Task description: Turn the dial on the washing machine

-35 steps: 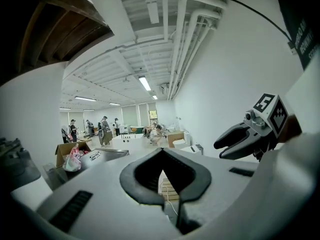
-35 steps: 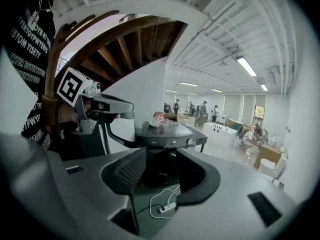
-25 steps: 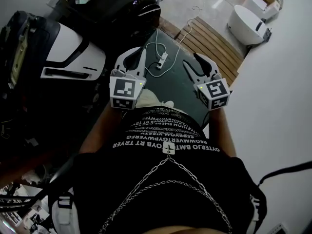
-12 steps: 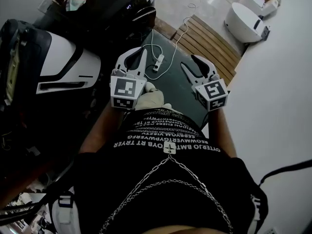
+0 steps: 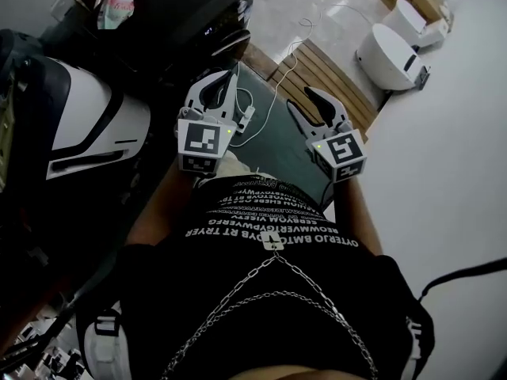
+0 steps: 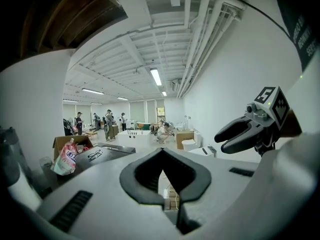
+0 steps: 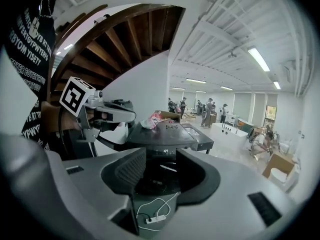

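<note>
The washing machine lies at 11 o'clock, clear of your left tongs — tips together, empty — and right tongs, spread empty; it's black, boxy.

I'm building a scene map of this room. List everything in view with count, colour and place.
washing machine: one, black, ahead of the grippers
detergent pouch: one, pink and white, by the box
cardboard box: one, brown, beyond the machine
power strip: one, white, corded, on the mat
mat: one, dark green, before the machine
slatted platform: one, wooden, beyond the mat
toilet-like fixtures: two, white, far right
rounded unit: one, white and black, left side
people: several, far end of the room
shirt: one, black with white print, person's torso
left gripper: one, grey, jaws together, empty
right gripper: one, grey, jaws apart, empty
</note>
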